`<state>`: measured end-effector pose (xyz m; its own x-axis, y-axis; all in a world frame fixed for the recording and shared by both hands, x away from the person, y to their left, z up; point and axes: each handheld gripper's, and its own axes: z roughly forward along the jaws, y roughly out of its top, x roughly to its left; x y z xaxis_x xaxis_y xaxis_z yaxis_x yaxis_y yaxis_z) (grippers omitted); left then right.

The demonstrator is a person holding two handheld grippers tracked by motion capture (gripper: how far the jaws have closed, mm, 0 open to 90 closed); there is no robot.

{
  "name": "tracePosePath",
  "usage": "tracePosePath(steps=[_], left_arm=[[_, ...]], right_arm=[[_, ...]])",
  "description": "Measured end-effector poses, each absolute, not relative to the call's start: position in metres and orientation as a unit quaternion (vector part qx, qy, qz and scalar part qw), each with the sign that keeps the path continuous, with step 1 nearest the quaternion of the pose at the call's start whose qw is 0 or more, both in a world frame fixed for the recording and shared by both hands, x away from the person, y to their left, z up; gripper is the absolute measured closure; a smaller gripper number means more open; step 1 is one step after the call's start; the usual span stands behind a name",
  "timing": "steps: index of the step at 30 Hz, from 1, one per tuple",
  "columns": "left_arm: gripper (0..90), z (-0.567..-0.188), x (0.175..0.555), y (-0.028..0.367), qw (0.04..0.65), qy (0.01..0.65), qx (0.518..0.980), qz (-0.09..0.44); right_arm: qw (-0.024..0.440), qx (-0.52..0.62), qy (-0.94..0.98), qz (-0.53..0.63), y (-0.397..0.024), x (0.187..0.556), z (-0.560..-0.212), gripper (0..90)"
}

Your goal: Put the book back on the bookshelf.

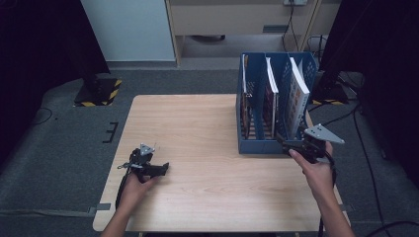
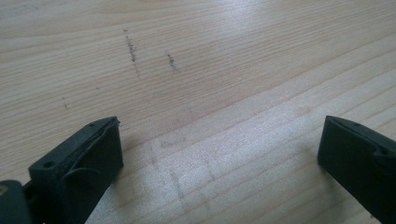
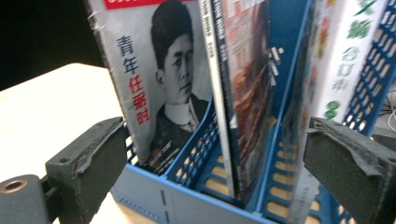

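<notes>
A blue three-slot file rack (image 1: 262, 146) stands at the table's right side, a magazine or book upright in each slot. My right gripper (image 1: 287, 144) hovers open just before the rack's front wall (image 3: 187, 205). Between its jaws I see a magazine with a portrait cover (image 3: 154, 93) in the left slot, a thinner magazine (image 3: 243, 93) in the middle slot and a white book with green characters (image 3: 345, 60) in the right slot. My left gripper (image 1: 164, 169) rests low at the table's near left, open over bare wood (image 2: 219, 126), holding nothing.
The wooden table (image 1: 197, 128) is bare between the two grippers. Grey carpet surrounds it. A dark stand with a yellow-black striped base (image 1: 99, 92) is at the back left, and cables (image 1: 363, 148) trail on the floor at the right.
</notes>
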<state>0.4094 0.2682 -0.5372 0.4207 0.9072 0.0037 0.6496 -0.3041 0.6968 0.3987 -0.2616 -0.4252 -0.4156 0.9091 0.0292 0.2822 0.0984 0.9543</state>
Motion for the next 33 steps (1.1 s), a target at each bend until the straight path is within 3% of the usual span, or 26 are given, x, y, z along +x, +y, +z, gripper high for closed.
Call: tracePosePath(steps=[11, 33], left_arm=[[0.0, -0.537, 0.409, 0.268, 0.316, 0.498, 0.781, 0.204], [0.0, -0.537, 0.409, 0.268, 0.316, 0.498, 0.781, 0.204]], right_arm=[[0.292, 0.433, 0.69, 0.501, -0.246, 0.391, -0.438, 6.8], [0.27, 0.397, 0.715, 0.509, -0.211, 0.385, -0.431, 6.8]])
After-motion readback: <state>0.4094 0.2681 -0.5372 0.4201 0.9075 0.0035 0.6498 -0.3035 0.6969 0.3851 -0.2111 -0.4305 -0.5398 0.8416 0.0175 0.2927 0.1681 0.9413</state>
